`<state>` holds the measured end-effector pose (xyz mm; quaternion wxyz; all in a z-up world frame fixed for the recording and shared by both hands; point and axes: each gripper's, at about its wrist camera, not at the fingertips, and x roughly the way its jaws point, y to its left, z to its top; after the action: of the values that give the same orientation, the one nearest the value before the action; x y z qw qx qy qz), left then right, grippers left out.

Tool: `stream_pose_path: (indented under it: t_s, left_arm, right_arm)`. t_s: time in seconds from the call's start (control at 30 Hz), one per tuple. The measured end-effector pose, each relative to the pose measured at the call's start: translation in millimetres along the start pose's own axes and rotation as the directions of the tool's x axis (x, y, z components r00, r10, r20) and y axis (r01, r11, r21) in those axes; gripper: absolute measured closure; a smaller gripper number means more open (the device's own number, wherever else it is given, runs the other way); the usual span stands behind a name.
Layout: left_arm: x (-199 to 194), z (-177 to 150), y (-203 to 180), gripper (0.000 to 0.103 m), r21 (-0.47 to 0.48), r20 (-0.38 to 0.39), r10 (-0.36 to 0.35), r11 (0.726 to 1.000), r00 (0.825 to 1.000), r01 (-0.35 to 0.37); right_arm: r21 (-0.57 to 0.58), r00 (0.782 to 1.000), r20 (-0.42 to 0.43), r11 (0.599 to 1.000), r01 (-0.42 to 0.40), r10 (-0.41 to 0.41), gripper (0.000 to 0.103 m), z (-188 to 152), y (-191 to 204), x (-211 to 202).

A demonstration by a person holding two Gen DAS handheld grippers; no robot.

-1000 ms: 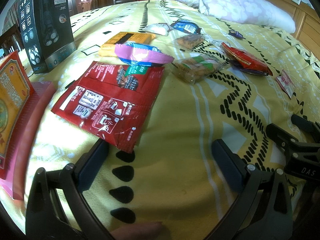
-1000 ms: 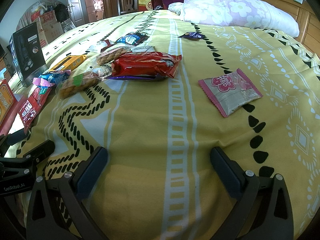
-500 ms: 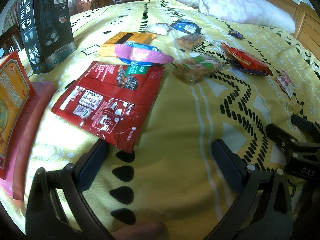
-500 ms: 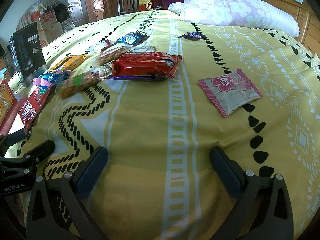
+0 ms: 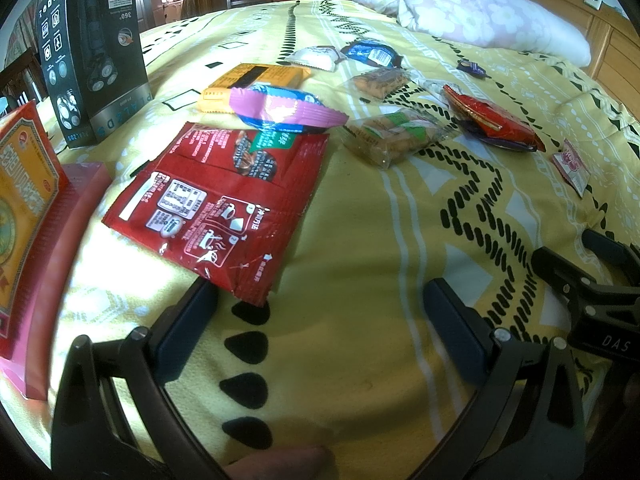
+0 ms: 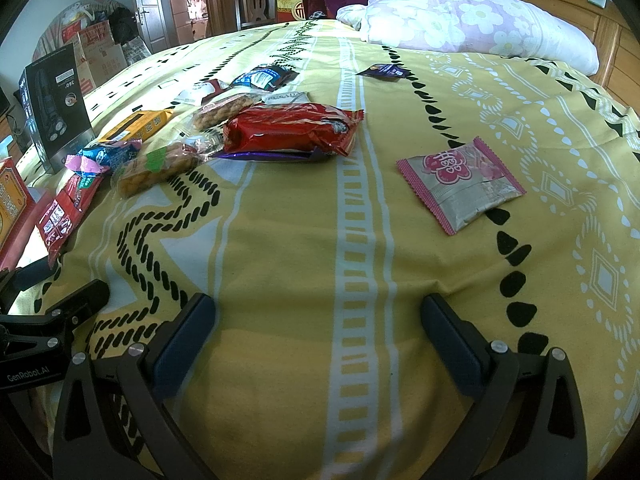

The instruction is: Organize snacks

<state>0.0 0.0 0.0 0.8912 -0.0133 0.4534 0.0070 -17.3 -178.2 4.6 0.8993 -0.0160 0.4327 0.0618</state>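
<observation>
Both our left gripper (image 5: 320,320) and right gripper (image 6: 318,330) sit wide open, holding nothing. Nearest snack's the flat red packet (image 5: 224,204) at 11 o'clock from the left one. It's so thin on the soft bedspread (image 5: 360,240) that we could pinch fabric instead.

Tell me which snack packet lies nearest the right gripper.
The pink-edged silver packet with the red flower. It lies alone ahead of the open right gripper, on its right side; the other packets cluster farther off to the left.
</observation>
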Motion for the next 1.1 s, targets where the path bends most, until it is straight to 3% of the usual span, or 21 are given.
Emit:
stream_pose_path:
  t_s: [0.4,0.6,0.73,0.83,0.93,1.0,1.03,1.1]
  left_arm:
    - [-8,-3,-1,0.000,0.004,-0.020,0.005,1.000,1.000,-0.005]
    - [-22,-6,11,0.001,0.029,-0.084,-0.081,0.996,0.993,0.084]
    - [-36,22,36,0.002,-0.091,-0.046,-0.147,0.986,0.988,0.143]
    - [-39,53,44,0.002,-0.105,-0.005,-0.096,0.990,0.995,0.095]
    - [-13,88,48,0.002,-0.143,-0.057,-0.033,0.989,0.998,0.024]
    - [10,100,45,0.001,-0.122,-0.099,0.073,0.989,0.992,-0.084]
    - [21,101,44,0.001,-0.120,-0.129,0.082,0.988,0.988,-0.097]
    - [44,97,39,0.001,-0.136,-0.218,0.031,0.989,0.976,-0.062]
  right_arm:
    - [0.002,1.000,0.003,1.000,-0.002,0.002,0.000,-1,-2,1]
    - [0.006,1.000,0.005,1.000,-0.011,0.011,0.000,1,-5,-1]
    - [0.010,1.000,0.010,1.000,-0.019,0.019,0.000,-1,-2,-6]
    - [0.014,1.000,0.010,1.000,-0.027,0.026,0.000,-1,-3,-6]
    - [0.013,1.000,0.009,1.000,-0.026,0.026,0.000,-1,-3,-6]
    - [0.013,1.000,0.009,1.000,-0.026,0.026,0.000,-1,-3,-6]
    - [0.014,1.000,0.009,1.000,-0.027,0.027,0.000,-1,-3,-5]
    - [0.016,0.999,0.009,0.999,-0.031,0.031,0.000,-1,-4,-6]
